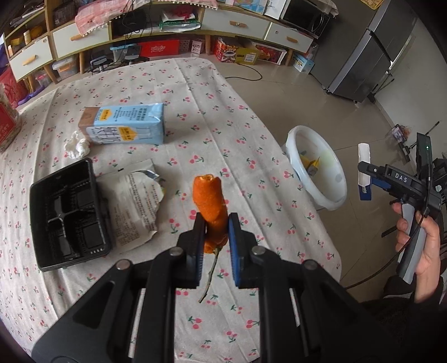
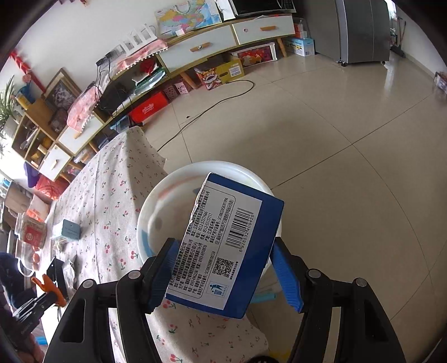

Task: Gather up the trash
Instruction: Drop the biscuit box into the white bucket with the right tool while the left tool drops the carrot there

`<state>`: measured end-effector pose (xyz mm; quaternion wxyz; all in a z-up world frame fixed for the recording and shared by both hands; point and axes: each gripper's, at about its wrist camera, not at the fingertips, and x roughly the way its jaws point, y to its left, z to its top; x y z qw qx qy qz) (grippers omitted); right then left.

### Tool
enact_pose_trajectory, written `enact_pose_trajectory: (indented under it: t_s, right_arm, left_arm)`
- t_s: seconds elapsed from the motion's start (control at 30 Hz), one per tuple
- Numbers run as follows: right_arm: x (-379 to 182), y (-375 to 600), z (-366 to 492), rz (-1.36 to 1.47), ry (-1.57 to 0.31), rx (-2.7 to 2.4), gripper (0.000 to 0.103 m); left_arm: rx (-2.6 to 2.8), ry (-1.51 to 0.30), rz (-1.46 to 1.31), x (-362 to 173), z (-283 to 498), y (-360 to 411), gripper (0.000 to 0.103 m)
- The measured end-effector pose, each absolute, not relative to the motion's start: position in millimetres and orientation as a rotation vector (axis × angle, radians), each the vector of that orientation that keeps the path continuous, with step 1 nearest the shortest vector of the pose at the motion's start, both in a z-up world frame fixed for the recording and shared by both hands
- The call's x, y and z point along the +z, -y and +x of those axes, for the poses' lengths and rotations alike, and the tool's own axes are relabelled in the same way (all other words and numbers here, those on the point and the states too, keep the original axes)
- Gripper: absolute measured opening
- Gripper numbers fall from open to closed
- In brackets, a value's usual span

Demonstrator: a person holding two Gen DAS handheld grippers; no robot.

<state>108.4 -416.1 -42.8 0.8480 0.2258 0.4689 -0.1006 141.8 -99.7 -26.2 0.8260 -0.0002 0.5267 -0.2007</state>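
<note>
Two grippers are up over the table edge, both pitched steeply down. Your left gripper (image 1: 214,223) is clamped tight on a piece of orange peel (image 1: 210,201), which sticks up past the fingertips with a thin stem hanging below the pads. Your right gripper (image 2: 226,275) has its jaws pressed on the long sides of a blue and white carton (image 2: 223,251), printed face with barcode toward the camera, its torn corner pointing away. From the left wrist view your right hand (image 1: 419,240) wraps the grey handle out beyond the table's edge, above the tiled floor.

You are working over a table under a cherry-print cloth (image 1: 237,117), with a long shelf unit (image 1: 173,25) of white drawers along the far wall and a grey fridge (image 1: 371,55) in the corner. On the cloth lie a light blue milk carton (image 1: 123,124) on its side, a crumpled white tissue (image 1: 76,145) touching it, a black plastic tray (image 1: 68,215) and a torn wrapper (image 1: 134,206) just beside the tray.

The white bin (image 2: 173,195) stands on the floor against the table's edge; your blue and white carton hangs above its mouth, and the peel is over the cloth, near the bin
</note>
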Motion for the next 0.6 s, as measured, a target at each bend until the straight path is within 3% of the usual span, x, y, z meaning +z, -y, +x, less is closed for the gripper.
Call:
enact_pose_trajectory:
  t_s: [0.13,0.27,0.6]
  right_arm:
    - [-47,419,117,0.488,-0.977,-0.191,0.069]
    - [-54,422,123,0.523,-0.984,-0.161,0.083]
    - [-45,445,94,0.567,-0.998,-0.211,0.084]
  left_arm:
    - [-0.468,-1.117,0.011,-26,148,140,0.018]
    - [-0.506,-1.084,0.034,-28,152,177,0.017]
    - [-0.557,-1.065,0.04,-34,164,238,0.018]
